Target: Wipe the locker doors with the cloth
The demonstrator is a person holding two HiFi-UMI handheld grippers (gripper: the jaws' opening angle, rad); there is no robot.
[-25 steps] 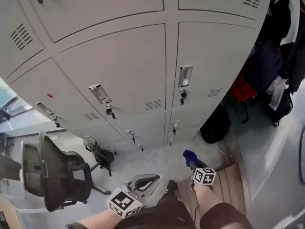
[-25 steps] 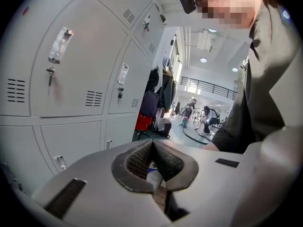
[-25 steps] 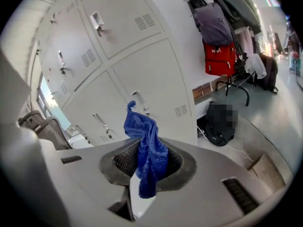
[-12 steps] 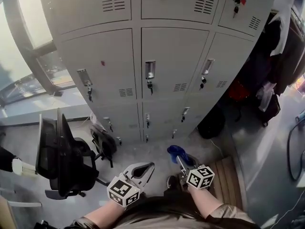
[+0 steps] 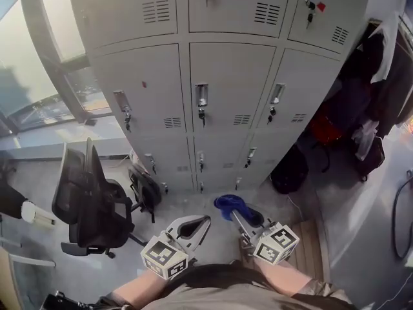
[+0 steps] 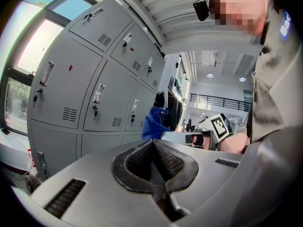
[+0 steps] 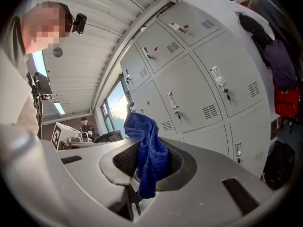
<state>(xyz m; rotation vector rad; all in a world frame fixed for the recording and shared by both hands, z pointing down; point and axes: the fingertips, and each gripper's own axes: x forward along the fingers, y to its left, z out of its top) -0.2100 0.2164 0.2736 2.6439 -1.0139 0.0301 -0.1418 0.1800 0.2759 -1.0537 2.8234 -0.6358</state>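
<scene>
A bank of grey locker doors (image 5: 232, 76) stands in front of me, each with a small handle and vent. A blue cloth (image 5: 227, 205) hangs bunched from my right gripper (image 5: 233, 213), low in the head view and well short of the lockers. In the right gripper view the cloth (image 7: 149, 150) is pinched between the pads and droops over them. My left gripper (image 5: 201, 222) is beside it, shut with its pads touching and nothing between them (image 6: 153, 143). The left gripper view also shows the cloth (image 6: 154, 124) off to its right.
A black office chair (image 5: 90, 202) stands on the floor to the left, by a window. A dark bag (image 5: 145, 189) lies at the lockers' foot. A black backpack (image 5: 290, 170) and hanging clothes (image 5: 374, 89) crowd the right side. A wooden mat (image 5: 316, 244) lies by my feet.
The head view has swung so that the lockers now face me squarely. The right gripper with the cloth has shifted left and a little forward. The left gripper stays shut.
</scene>
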